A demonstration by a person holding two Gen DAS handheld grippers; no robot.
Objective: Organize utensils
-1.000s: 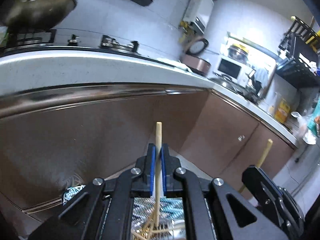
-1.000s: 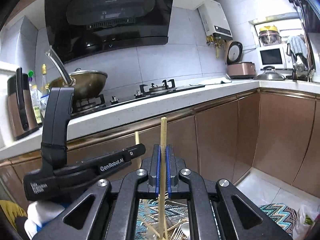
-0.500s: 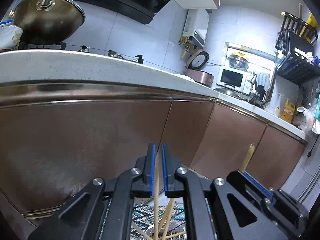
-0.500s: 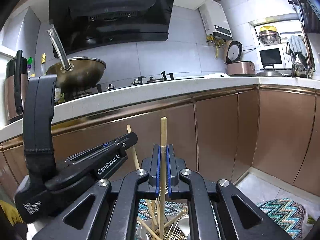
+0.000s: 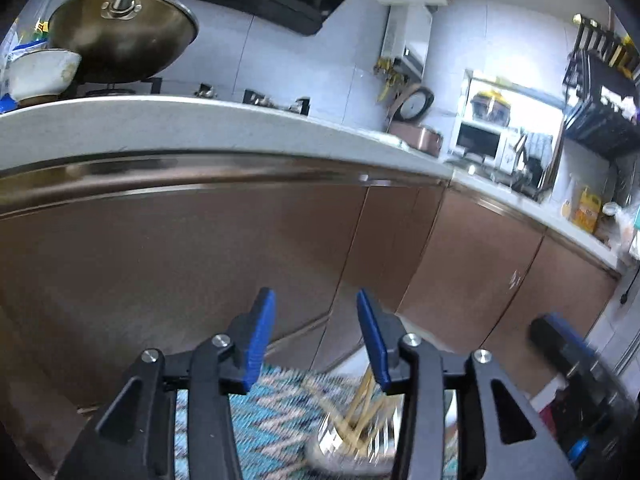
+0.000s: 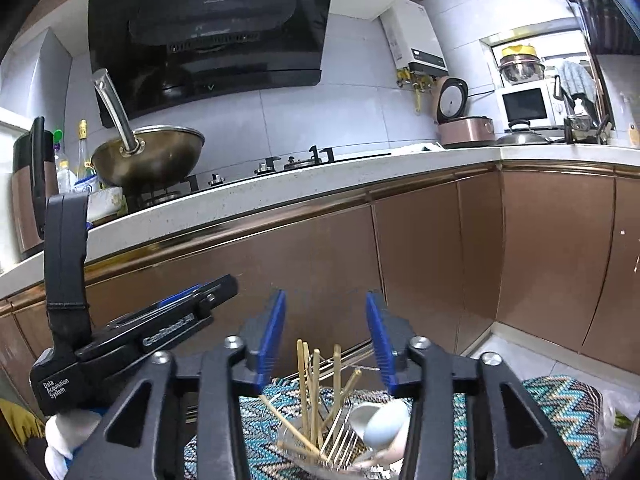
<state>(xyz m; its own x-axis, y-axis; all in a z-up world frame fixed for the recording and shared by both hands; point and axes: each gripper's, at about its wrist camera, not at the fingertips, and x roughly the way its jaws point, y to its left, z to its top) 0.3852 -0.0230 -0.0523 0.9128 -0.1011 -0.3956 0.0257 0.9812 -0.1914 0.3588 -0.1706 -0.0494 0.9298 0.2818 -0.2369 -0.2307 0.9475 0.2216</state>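
Right wrist view shows the chopsticks (image 6: 310,392) standing loose in a metal holder (image 6: 298,446) low in the picture, leaning in different directions. Beside them in the holder are fork tines (image 6: 340,446) and a white spoon (image 6: 378,426). The holder stands on a zigzag mat (image 6: 560,412) on the floor, before the brown cabinets (image 6: 420,264).

The right gripper (image 6: 326,334) hangs above the holder with its blue pads apart; its jaws are opening and nothing is between them. The left gripper (image 6: 222,286) is just beside it on the left, and a white glove (image 6: 60,436) shows under its body.

From the left wrist, the left gripper (image 5: 316,334) also has its pads apart, jaws opening, nothing between them. The chopsticks (image 5: 360,408) are blurred, below the right pad.

Above, a wok (image 6: 148,156) sits on the stove on the counter (image 6: 360,178).
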